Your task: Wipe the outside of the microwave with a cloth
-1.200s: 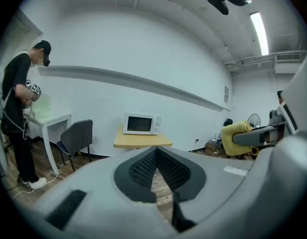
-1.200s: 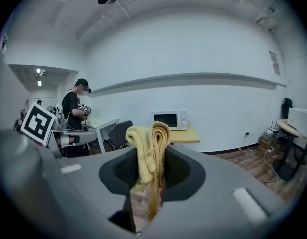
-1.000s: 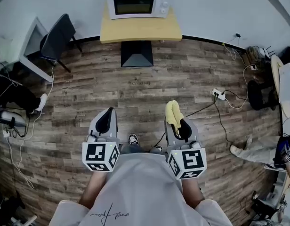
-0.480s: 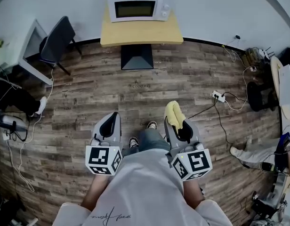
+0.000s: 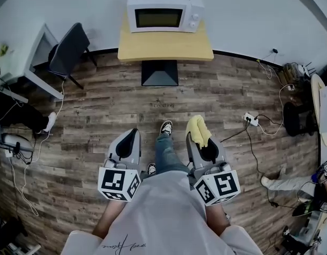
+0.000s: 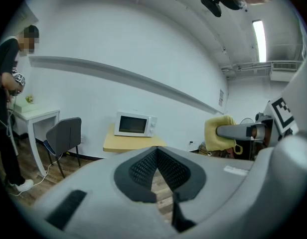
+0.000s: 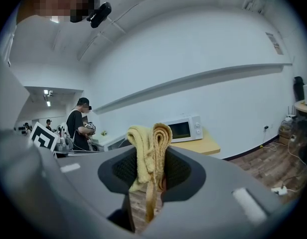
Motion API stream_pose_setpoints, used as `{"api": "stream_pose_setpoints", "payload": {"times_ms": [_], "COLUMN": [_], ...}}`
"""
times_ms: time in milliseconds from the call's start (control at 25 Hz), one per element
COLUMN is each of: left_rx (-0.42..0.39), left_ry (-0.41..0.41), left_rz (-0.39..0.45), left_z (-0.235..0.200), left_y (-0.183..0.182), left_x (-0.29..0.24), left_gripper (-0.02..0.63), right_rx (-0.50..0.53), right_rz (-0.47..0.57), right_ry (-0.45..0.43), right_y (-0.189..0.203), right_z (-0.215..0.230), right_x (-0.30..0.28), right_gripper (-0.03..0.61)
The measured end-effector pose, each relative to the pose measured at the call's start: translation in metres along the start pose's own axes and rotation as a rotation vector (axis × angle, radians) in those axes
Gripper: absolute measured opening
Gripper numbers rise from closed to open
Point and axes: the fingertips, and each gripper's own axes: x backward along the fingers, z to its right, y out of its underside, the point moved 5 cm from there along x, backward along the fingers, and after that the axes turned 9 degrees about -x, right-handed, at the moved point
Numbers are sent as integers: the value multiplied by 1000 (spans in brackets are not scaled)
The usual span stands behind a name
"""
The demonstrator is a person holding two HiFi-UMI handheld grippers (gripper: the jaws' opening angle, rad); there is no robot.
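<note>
Jaws of my right gripper (image 7: 149, 172) clamp the yellow cloth (image 7: 148, 138); my left gripper (image 6: 156, 157) is closed on nothing. Across plank floor (image 5: 126, 97), well apart, the microwave (image 5: 164, 14) sits on a wooden table (image 5: 163, 47) by the white wall (image 5: 254, 15).

- microwave (image 5: 164, 14): white, with a dark window
- cloth (image 5: 198, 130): yellow
- table (image 5: 164, 47): pale yellow wood top, black base
- floor (image 5: 100, 105): grey-brown planks with wood grain
- wall (image 5: 248, 15): white, with a black skirting
- chair (image 5: 68, 49): dark grey
- left gripper (image 5: 130, 137) and right gripper (image 5: 201, 145): grey shells, black ribbed pads (image 6: 138, 171)
- cubes (image 5: 119, 184): white with black square markers
- shirt (image 5: 158, 217): light grey with black script
- jeans (image 5: 164, 153): blue
- shoe (image 5: 166, 127): black and white
</note>
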Motion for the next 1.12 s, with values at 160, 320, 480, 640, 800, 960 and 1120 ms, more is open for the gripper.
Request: {"api": "stream_pose_setpoints", "payload": {"times_ms": [160, 320, 480, 640, 800, 960, 1120], "left_rx": [3, -5, 1, -6, -2, 8, -31], "left_ry": [19, 35, 41, 26, 36, 46, 42], "left_rz": [33, 43, 54, 60, 54, 46, 47], "left_z": [-9, -21, -33, -48, -64, -71, -77], "left_y": [-12, -29, -48, -69, -90, -107, -124], "left_x": [-28, -71, -119, -162, -212, -258, -307], "left_gripper": [-11, -11, -11, -11, -11, -11, -11], "right_rx": [-4, -16, -25, -47, -59, -67, -79], "right_rz": [1, -7, -8, -11, -5, -20, -14], "right_ry": [5, 3, -3, -3, -4, -15, -27], "right_y": [-12, -28, -47, -65, -85, -104, -122], "right_z": [19, 41, 69, 98, 126, 156, 186], "right_x": [-31, -70, -112, -150, -191, -229, -260], "right_gripper": [129, 129, 127, 127, 127, 127, 127]}}
